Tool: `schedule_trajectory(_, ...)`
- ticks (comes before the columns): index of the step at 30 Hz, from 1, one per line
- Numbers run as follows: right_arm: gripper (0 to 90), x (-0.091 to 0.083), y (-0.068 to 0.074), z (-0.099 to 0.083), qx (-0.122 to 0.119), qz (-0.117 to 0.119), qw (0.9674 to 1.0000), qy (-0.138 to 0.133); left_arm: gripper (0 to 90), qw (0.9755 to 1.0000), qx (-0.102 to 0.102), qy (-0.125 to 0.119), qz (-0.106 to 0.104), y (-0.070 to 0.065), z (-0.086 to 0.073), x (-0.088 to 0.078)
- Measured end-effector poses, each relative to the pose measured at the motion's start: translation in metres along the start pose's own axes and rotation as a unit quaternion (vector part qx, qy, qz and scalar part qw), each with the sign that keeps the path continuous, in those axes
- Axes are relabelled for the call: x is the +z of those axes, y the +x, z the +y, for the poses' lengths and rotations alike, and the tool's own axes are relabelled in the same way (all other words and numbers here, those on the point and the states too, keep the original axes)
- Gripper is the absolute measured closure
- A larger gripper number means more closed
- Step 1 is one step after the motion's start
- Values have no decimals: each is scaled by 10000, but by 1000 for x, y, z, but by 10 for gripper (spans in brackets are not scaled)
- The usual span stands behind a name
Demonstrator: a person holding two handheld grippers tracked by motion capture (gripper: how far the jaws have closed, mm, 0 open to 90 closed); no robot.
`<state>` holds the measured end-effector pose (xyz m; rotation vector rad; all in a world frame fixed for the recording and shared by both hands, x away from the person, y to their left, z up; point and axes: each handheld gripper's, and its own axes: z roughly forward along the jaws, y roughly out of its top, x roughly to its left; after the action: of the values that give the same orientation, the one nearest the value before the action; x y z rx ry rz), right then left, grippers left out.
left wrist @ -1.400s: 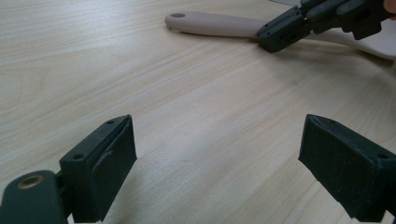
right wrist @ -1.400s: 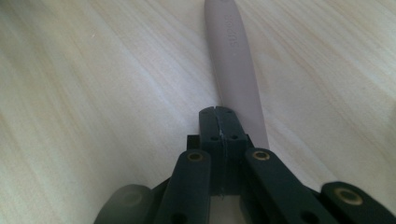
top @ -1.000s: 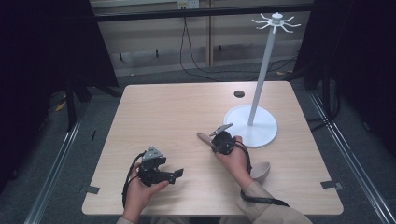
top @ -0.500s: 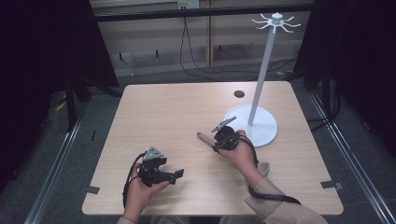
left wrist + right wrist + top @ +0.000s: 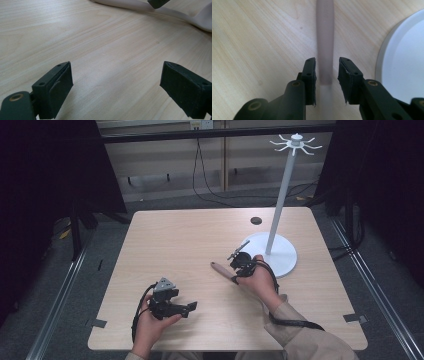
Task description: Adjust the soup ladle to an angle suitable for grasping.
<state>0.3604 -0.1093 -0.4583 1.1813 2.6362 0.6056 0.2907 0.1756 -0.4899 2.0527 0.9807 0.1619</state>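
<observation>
A pale pinkish utensil handle (image 5: 219, 268) lies on the wooden table (image 5: 175, 235), left of the white stand's base. My right gripper (image 5: 236, 272) hovers over it. In the right gripper view the handle (image 5: 325, 37) runs away between the jaws of my right gripper (image 5: 327, 72). The jaws have just been opening, and a thin gap shows on each side of the handle. My left gripper (image 5: 189, 309) rests near the front left, wide open. In the left gripper view, bare wood lies between the jaws of my left gripper (image 5: 116, 90), and the utensil (image 5: 175, 13) lies farther off.
A white stand (image 5: 280, 205) with hooks at its top rises from a round base (image 5: 282, 257) at the table's right; its rim (image 5: 407, 62) shows beside the right jaw. A small dark disc (image 5: 256, 220) sits near the far edge.
The right gripper has lifted slightly and shifted a little toward the stand, and its jaws have parted off the handle, which stays on the table. The left gripper has not moved.
</observation>
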Motion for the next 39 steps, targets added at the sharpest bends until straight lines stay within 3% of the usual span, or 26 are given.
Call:
schedule_trajectory(13,670,15,-2,0,-48,149,9983,562,107,10000,-17,-20,1,2,0,-1)
schedule_trajectory(17,763,16,-6,-3,-39,220,9986,476,106,10000,-45,-24,14,2,0,-2)
schedule_trajectory(20,769,15,-7,-5,33,281,9986,447,106,10000,-55,-56,-23,2,0,-2)
schedule_trajectory(24,770,9,-10,-8,140,321,9990,282,106,9999,-74,-84,-2,3,0,-2)
schedule_trajectory(29,771,-11,-18,-12,253,398,9986,-220,106,9999,-58,-86,11,3,1,-3)
schedule_trajectory(33,772,-23,-22,-15,308,381,9966,-659,106,9999,-53,-86,12,2,1,-2)
schedule_trajectory(37,772,-32,-24,-20,337,367,9947,-904,105,9999,-52,-98,34,1,1,-2)
schedule_trajectory(39,772,-37,-26,-23,358,394,9923,-1114,105,9999,-57,-99,39,1,1,-2)
